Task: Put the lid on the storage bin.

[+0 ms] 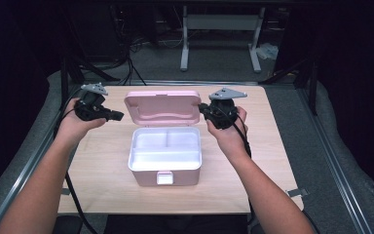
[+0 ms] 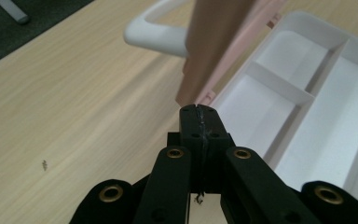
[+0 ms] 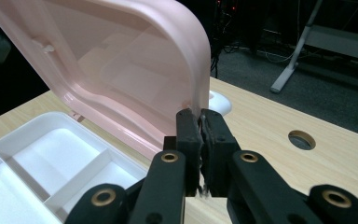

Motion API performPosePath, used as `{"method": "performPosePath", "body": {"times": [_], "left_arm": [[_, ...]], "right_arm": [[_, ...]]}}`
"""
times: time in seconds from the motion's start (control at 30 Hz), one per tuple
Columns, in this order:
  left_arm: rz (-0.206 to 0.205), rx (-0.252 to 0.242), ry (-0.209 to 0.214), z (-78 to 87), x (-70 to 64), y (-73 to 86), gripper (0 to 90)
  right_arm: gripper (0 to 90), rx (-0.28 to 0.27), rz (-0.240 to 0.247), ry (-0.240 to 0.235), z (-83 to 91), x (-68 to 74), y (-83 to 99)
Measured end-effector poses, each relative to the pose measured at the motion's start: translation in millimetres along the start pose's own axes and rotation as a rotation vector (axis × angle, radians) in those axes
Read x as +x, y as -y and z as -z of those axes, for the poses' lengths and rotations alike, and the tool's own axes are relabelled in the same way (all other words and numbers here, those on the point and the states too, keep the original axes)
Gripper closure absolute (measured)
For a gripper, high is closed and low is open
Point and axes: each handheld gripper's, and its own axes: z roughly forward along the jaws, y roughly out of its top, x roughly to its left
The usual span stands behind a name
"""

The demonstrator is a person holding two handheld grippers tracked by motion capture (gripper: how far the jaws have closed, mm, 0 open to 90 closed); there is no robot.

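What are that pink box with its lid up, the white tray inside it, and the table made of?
The pink box's raised lid looks like smooth moulded plastic, slightly glossy and thin enough to let some light through. The white divided tray seems the same sort of plastic, with soft reflections and rounded corners. The pale table top shows wood grain; whether it is solid wood or laminate is unclear.

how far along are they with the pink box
The pink box already stands open, its lid upright behind the white tray, whose compartments look empty. In hand: the left gripper and right gripper sit shut at the lid's two side edges; whether they touch it is unclear. Nothing has been put into the tray.
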Motion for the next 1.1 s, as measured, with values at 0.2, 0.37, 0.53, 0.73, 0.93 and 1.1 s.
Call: {"method": "performPosePath", "body": {"times": [0.2, 0.37, 0.53, 0.73, 0.93, 1.1], "left_arm": [[0.014, -0.056, -0.008, 6.2, 7.1, -21.6, 90.0], [-0.003, -0.064, -0.006, 6.3, 5.2, -34.9, 90.0], [-0.023, -0.061, -0.019, 7.2, 1.6, -46.9, 90.0], [-0.036, -0.066, -0.028, 9.8, 0.1, -54.1, 90.0], [-0.048, -0.065, -0.014, 11.3, -0.7, -53.9, 90.0], [-0.042, -0.074, -0.004, 8.7, 2.5, -58.1, 90.0]], "right_arm": [[86.4, 0.002, 0.002, -0.006, 0.7, -1.0, 0.6], [86.4, 0.003, -0.001, -0.002, 0.6, -1.0, 0.2], [86.3, 0.002, 0.005, -0.015, 1.2, -1.7, 1.0], [86.2, -0.003, -0.005, -0.021, 2.0, -1.8, 2.2], [85.8, -0.007, -0.007, -0.015, 3.0, -1.3, 3.6], [85.8, -0.009, -0.003, -0.023, 4.5, 0.5, 4.7]]}}
